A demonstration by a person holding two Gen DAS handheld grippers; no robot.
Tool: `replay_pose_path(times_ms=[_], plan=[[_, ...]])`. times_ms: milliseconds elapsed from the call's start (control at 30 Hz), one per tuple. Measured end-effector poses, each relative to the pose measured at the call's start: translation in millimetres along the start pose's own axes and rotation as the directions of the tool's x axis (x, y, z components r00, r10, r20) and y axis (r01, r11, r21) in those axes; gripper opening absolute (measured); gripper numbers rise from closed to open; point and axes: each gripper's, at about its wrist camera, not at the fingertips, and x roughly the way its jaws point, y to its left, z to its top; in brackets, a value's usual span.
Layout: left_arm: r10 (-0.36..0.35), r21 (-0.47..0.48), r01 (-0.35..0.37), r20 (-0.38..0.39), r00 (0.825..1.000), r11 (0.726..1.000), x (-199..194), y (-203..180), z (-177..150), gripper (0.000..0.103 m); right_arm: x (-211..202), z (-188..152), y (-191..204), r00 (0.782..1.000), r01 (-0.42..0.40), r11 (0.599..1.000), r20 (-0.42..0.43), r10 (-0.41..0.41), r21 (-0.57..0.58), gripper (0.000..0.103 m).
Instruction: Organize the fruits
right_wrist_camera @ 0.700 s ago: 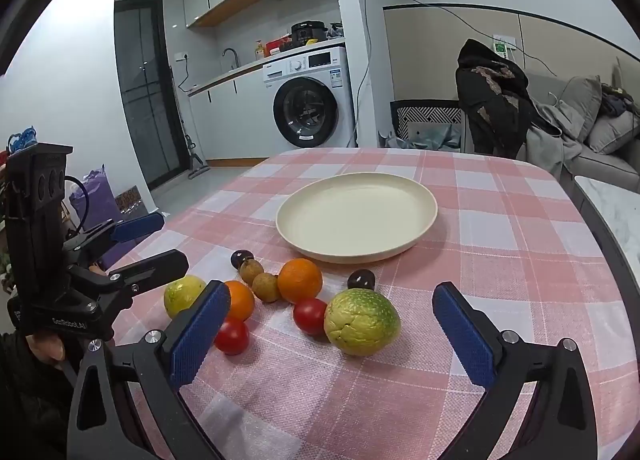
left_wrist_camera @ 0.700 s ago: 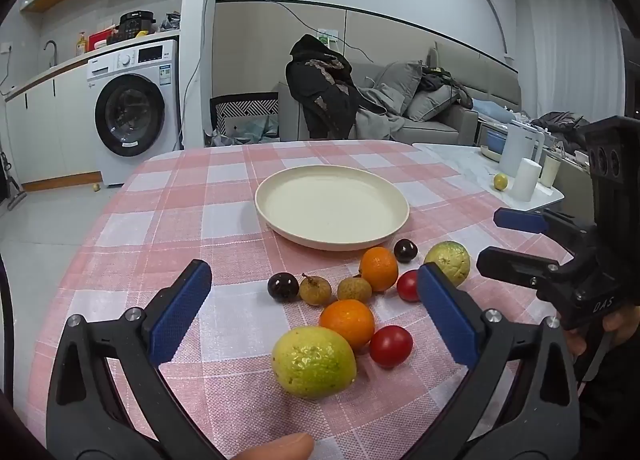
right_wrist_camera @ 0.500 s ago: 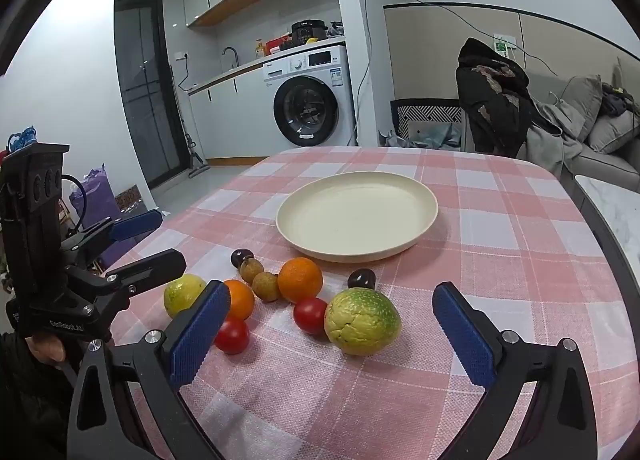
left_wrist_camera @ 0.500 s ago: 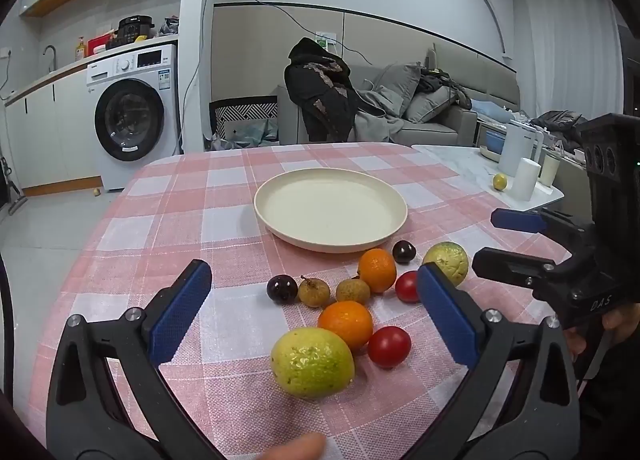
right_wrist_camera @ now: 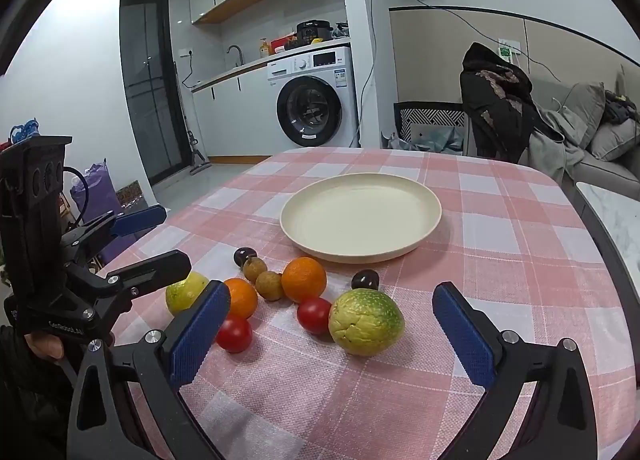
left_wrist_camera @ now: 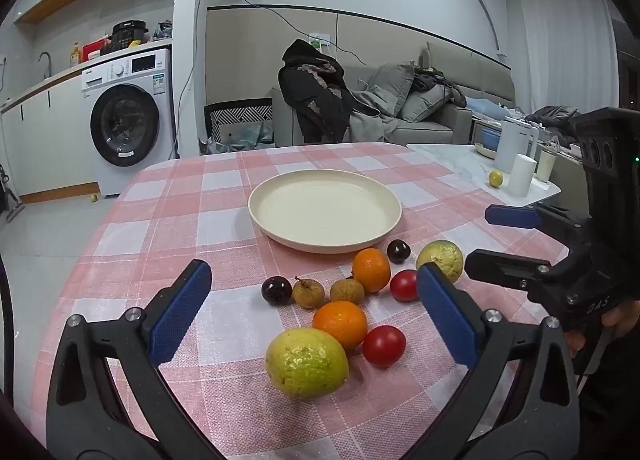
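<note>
With both the left gripper [left_wrist_camera: 312, 314] and right gripper [right_wrist_camera: 332, 330] spread wide and empty, closing on the tightly clustered round fruits could knock neighbours rolling across the bench [left_wrist_camera: 168, 227].

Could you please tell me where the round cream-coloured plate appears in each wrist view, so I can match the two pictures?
Left wrist view: the round cream-coloured plate sits at centre, just beyond the cluster of fruit, on the pink checked tablecloth.
Right wrist view: the plate sits slightly right of centre, again just behind the fruit.
Shared landmark: the white washing machine, far left in the left view, upper centre in the right.
</note>
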Motion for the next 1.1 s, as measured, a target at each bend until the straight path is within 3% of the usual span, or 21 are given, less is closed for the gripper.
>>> replay_pose_path(times_ms=[1100], plan=[[-0.008, 0.011, 0.008, 0.009, 1.000, 1.000, -1.3, -1.4, -1.2, 0.102, 2.1, 0.8, 0.2, 1.000, 0.002, 1.000, -0.010, -0.002, -0.009, 0.103]])
